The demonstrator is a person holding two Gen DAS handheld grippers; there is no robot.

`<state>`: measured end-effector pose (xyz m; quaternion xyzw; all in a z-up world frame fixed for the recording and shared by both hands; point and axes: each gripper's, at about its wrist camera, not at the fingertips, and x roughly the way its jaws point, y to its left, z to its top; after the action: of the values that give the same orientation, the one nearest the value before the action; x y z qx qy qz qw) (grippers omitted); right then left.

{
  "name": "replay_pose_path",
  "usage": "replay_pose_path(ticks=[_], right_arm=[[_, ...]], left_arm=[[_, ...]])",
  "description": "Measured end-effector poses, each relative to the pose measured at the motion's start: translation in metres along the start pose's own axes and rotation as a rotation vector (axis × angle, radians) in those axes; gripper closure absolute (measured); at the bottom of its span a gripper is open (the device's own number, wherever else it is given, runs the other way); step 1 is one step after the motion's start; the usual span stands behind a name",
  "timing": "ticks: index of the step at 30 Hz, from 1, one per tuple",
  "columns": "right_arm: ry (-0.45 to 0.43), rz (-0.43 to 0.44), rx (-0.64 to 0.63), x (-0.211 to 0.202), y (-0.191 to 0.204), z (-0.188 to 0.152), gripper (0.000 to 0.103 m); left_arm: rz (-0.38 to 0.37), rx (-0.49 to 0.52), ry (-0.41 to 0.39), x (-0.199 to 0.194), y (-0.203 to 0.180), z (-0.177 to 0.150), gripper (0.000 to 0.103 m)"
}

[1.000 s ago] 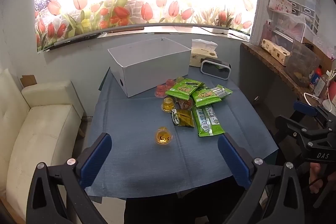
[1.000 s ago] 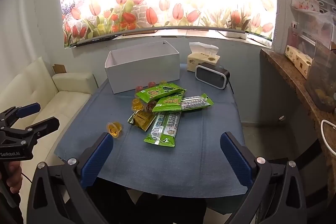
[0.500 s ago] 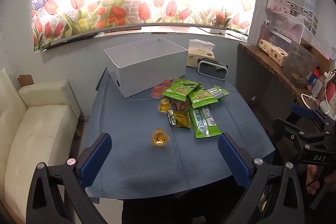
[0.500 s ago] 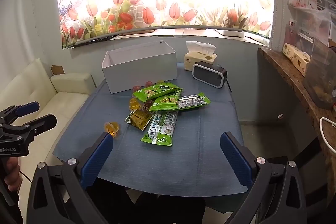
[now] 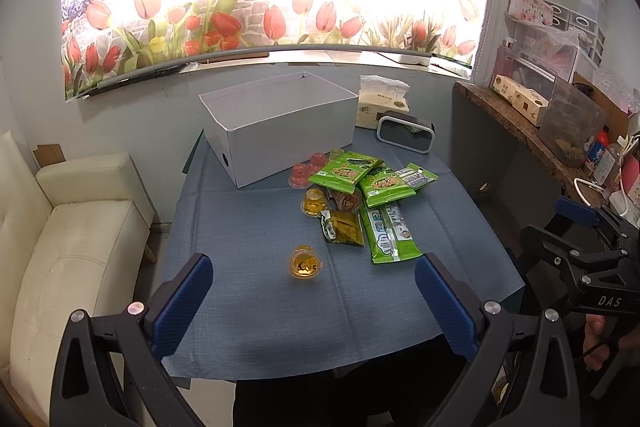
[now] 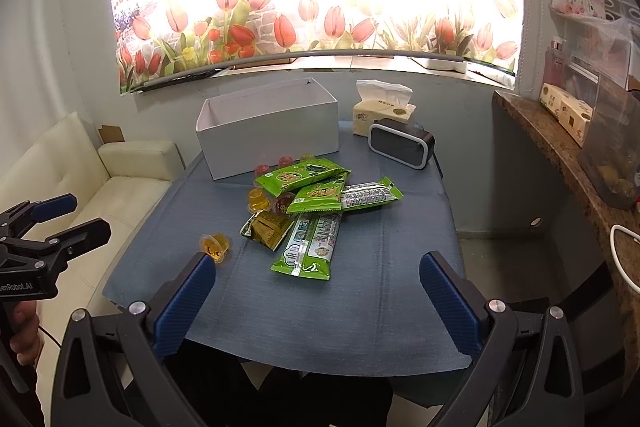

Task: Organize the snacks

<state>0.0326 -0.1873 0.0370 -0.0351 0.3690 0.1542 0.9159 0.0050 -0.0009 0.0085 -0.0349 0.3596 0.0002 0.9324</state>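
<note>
Two grippers, both mine, hang above the near edge of the table [image 5: 248, 331] with nothing between their fingers: my left gripper [image 5: 314, 301] is spread wide, and so is my right gripper [image 6: 318, 301]. The snacks [image 6: 316, 203] lie in a loose pile mid-table, green packets overlapping so the lower ones are partly covered. Red jelly cups [image 5: 306, 171] peek out behind the pile, half hidden. One yellow jelly cup [image 5: 305, 263] sits apart, nearer me. The white box [image 5: 280, 125] stands behind the pile; its inside is mostly out of sight. A tissue box [image 6: 382, 111] is partly blocked by a clock [image 6: 400, 143].
</note>
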Motion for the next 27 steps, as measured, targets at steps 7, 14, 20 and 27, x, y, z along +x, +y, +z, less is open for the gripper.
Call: replay_pose_path(ticks=[7, 14, 20, 27], right_arm=[[0.001, -0.001, 0.001, -0.0011, 0.0003, -0.0003, 0.0], [0.0, -0.005, -0.001, -0.0012, 0.0002, 0.0001, 0.0], [-0.002, -0.005, 0.0, -0.0009, 0.0002, -0.0007, 0.0], [-0.001, -0.005, -0.002, -0.0008, 0.0001, -0.0006, 0.0]], left_arm=[[-0.001, 0.002, -0.002, -0.0006, -0.0001, -0.0005, 0.0], [0.0, 0.011, -0.001, -0.0016, -0.0013, 0.0, 0.0], [-0.006, 0.01, 0.0, -0.0016, -0.0005, 0.0, 0.0], [-0.006, 0.003, 0.005, -0.0011, 0.0006, -0.0006, 0.0]])
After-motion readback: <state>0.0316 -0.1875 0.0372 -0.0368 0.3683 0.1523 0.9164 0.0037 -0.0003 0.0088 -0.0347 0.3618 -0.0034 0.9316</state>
